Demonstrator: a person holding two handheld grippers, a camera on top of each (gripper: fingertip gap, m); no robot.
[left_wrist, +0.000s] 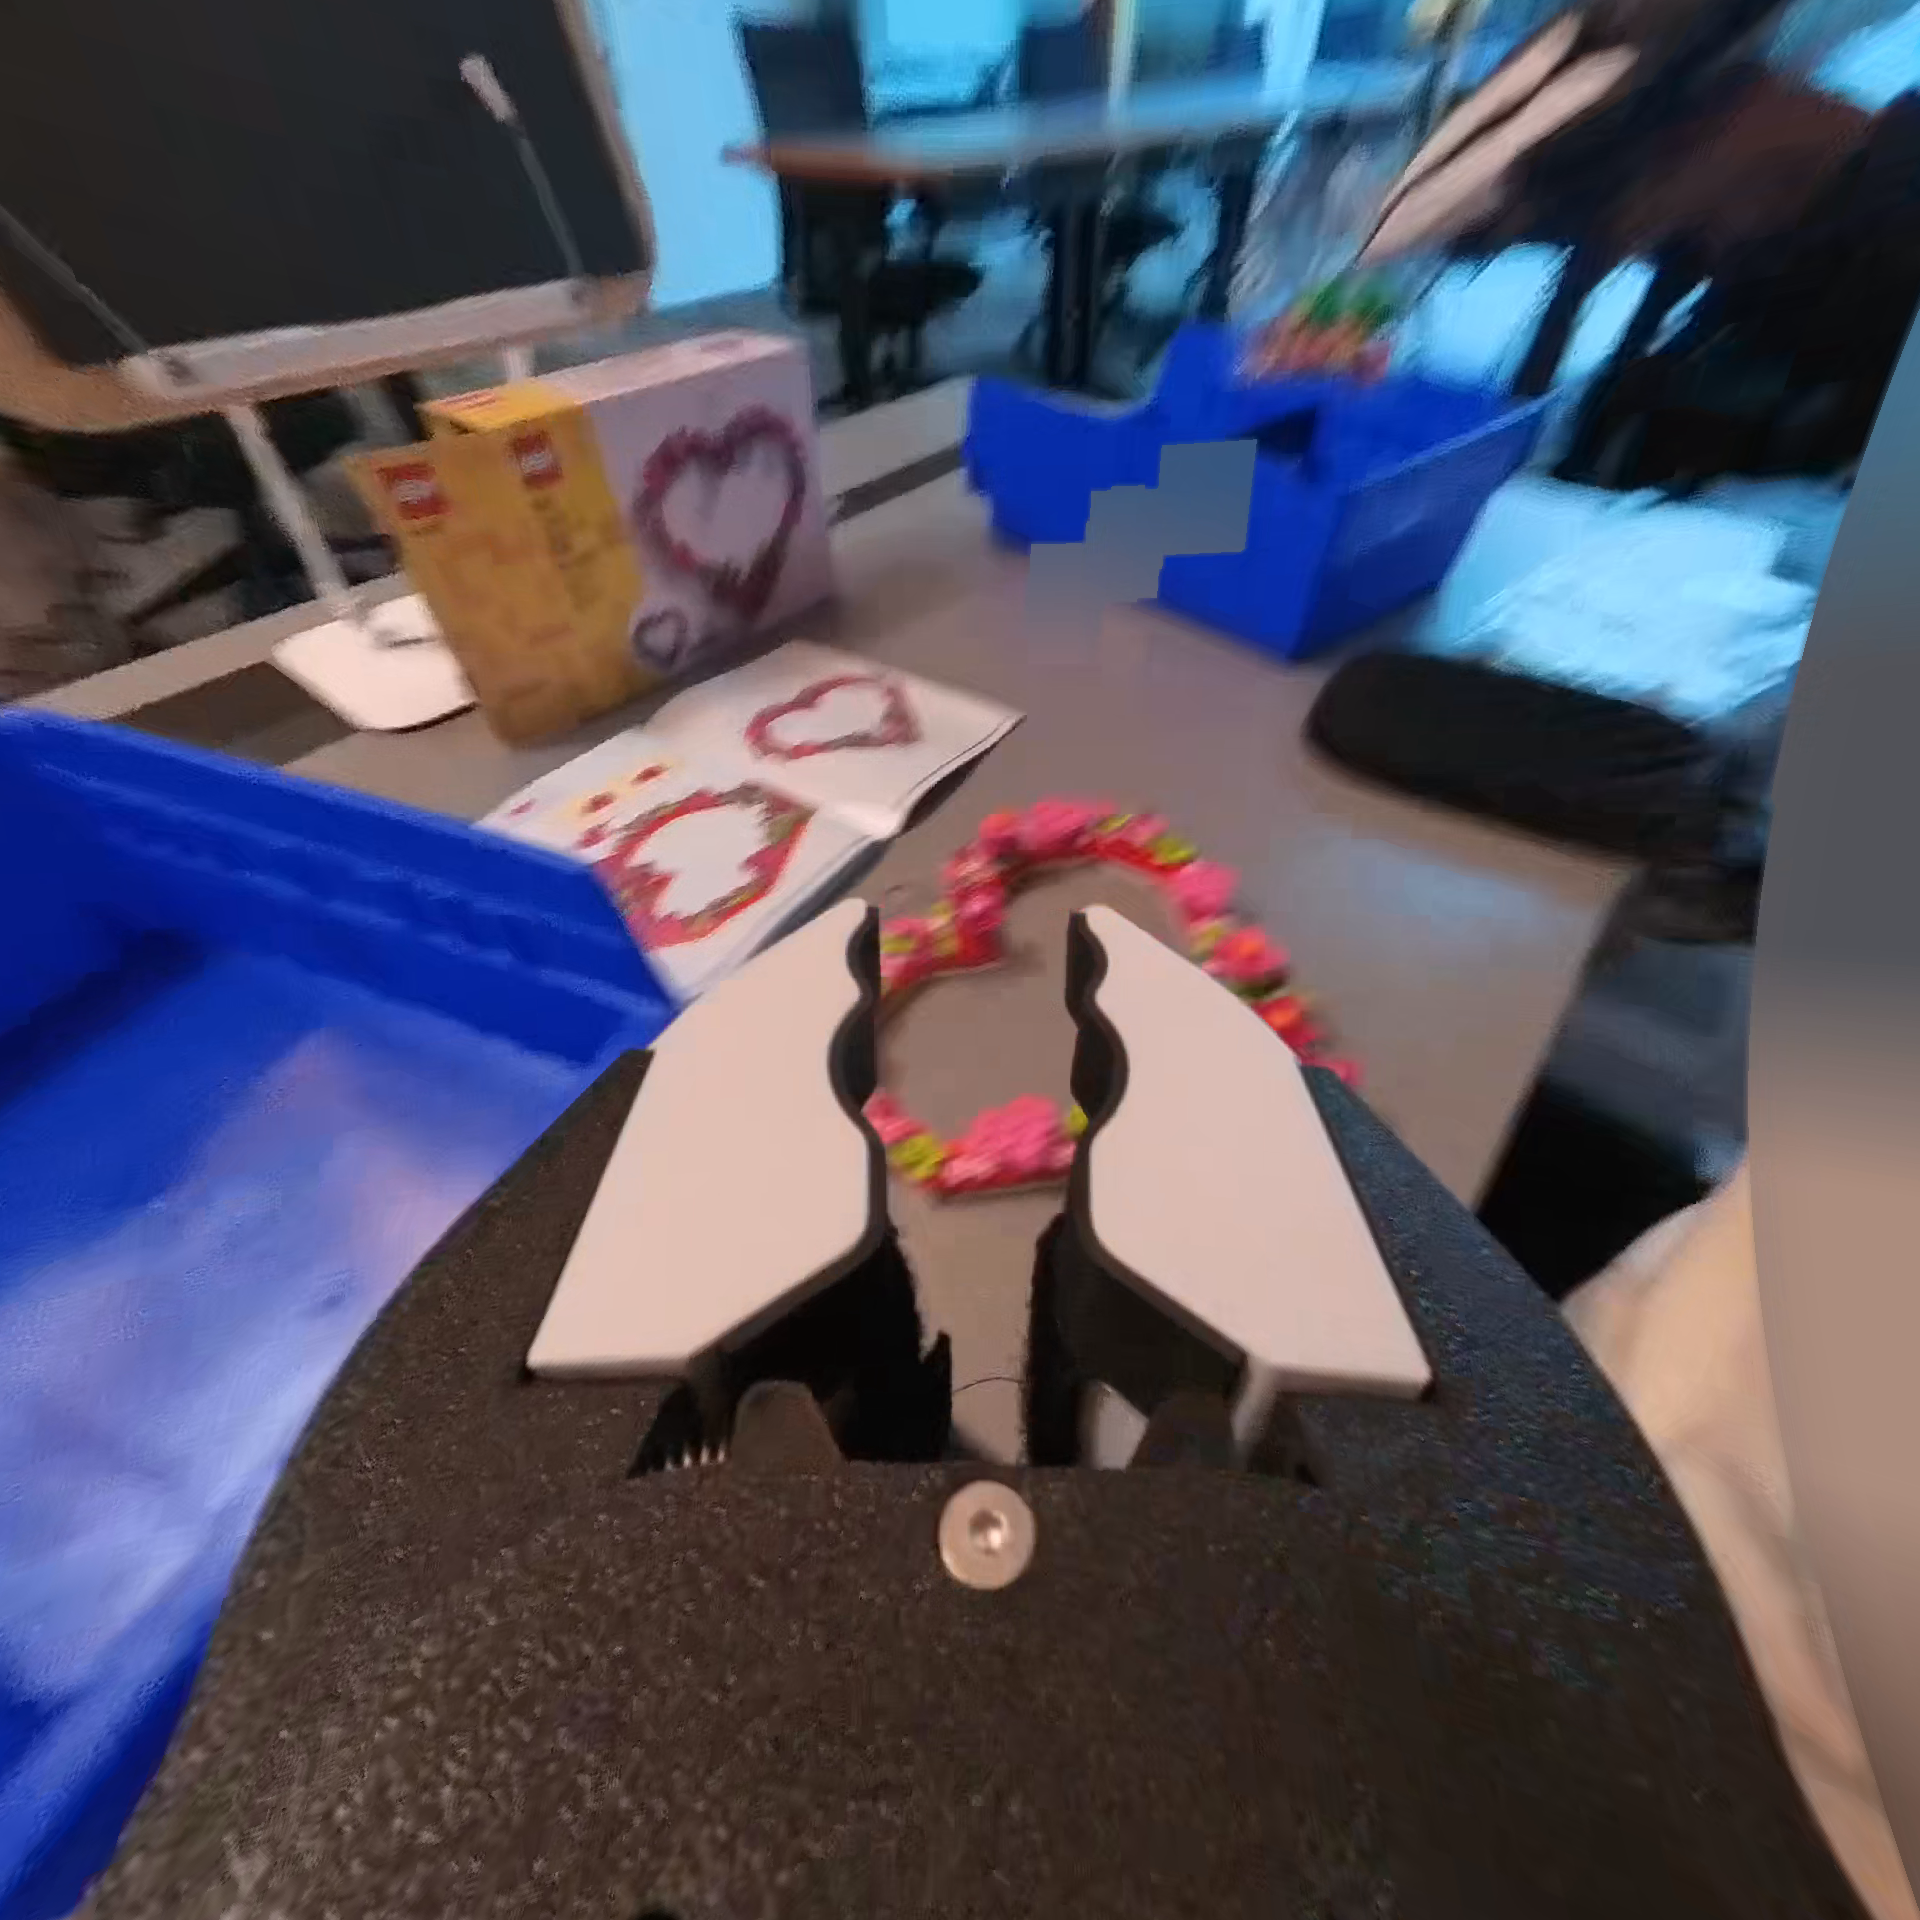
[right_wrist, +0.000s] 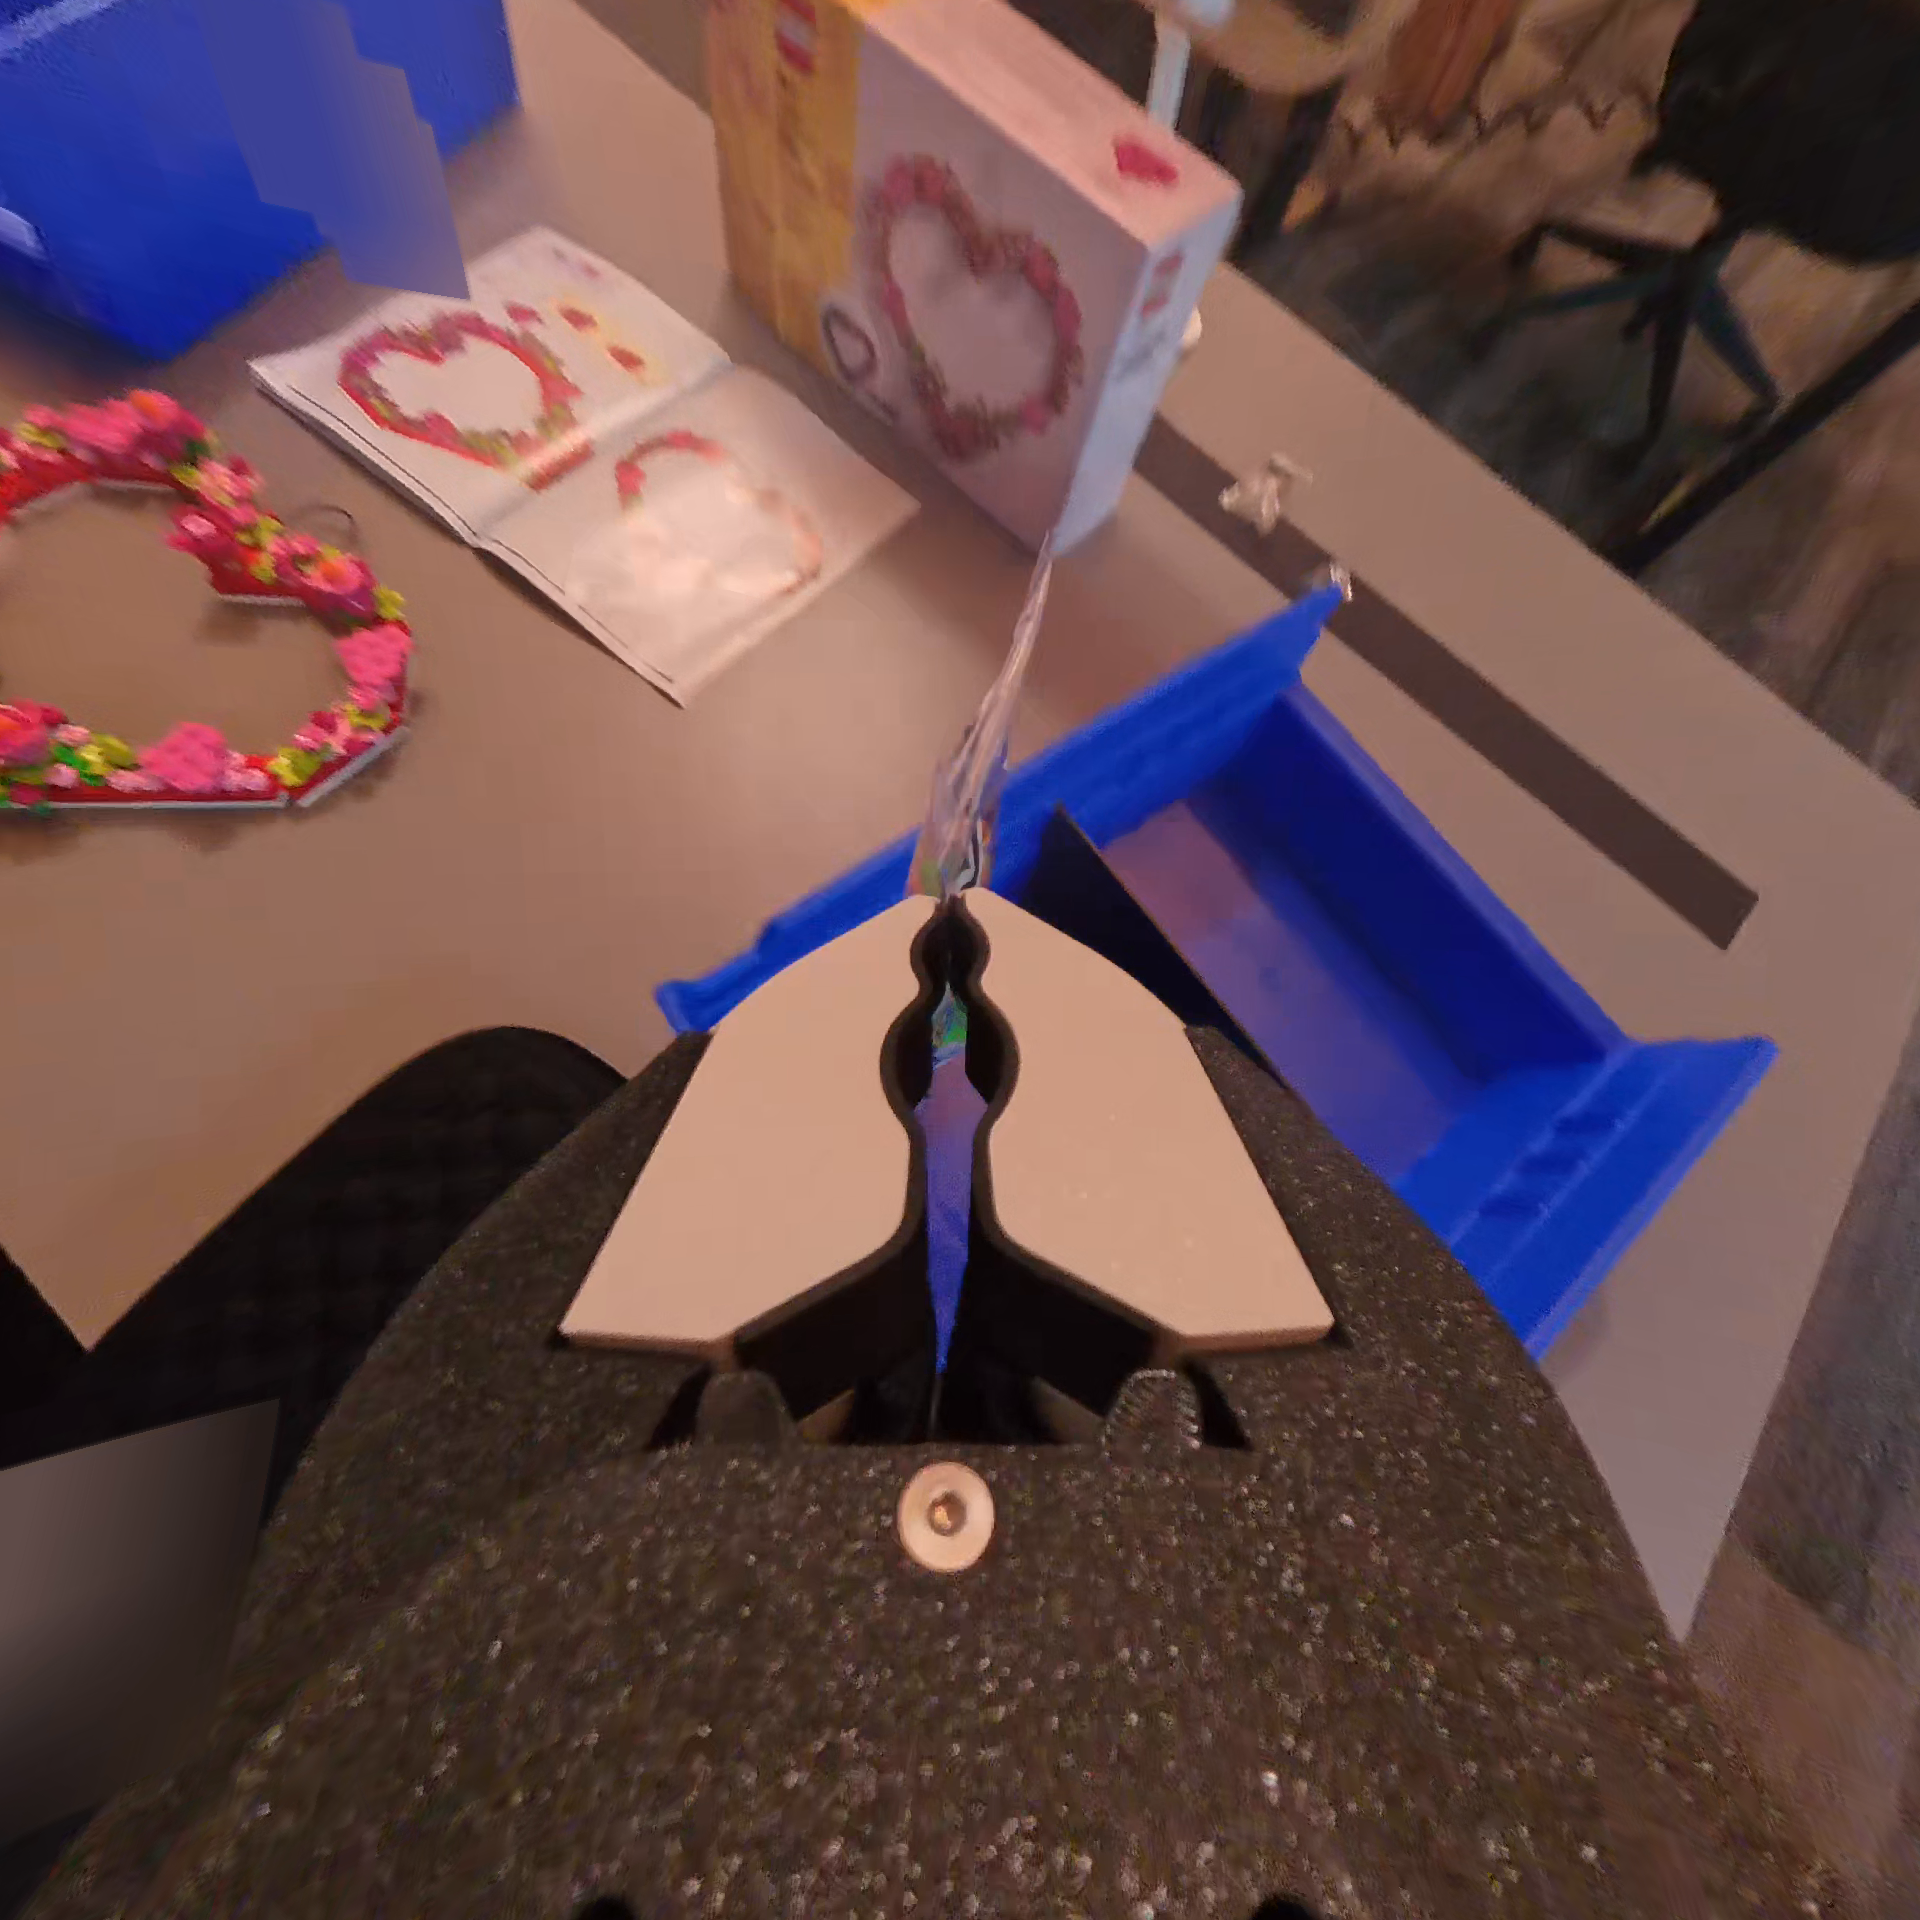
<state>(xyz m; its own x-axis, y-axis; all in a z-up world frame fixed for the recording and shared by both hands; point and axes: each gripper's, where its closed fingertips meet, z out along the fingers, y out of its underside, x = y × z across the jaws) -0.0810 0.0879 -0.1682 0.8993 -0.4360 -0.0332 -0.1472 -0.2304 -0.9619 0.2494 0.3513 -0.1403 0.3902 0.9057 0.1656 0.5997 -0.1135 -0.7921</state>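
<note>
My right gripper (right_wrist: 951, 906) is shut on a thin clear plastic bag (right_wrist: 997, 717), seen edge-on, and holds it above the near rim of an empty blue bin (right_wrist: 1382, 987). My left gripper (left_wrist: 971, 920) is open and empty, hovering over a pink and red heart-shaped brick wreath (left_wrist: 1117, 852) on the grey table (left_wrist: 1299, 935). The wreath also shows in the right wrist view (right_wrist: 208, 644), at the far left. A blue bin (left_wrist: 260, 1039) lies close to the left of the left gripper.
An open instruction booklet (right_wrist: 582, 457) lies beside the wreath. A yellow and white toy box (right_wrist: 966, 281) stands behind it. Another blue bin (left_wrist: 1299, 488) holding coloured pieces sits at the far side. A dark pad (left_wrist: 1507, 748) lies at the table's right edge.
</note>
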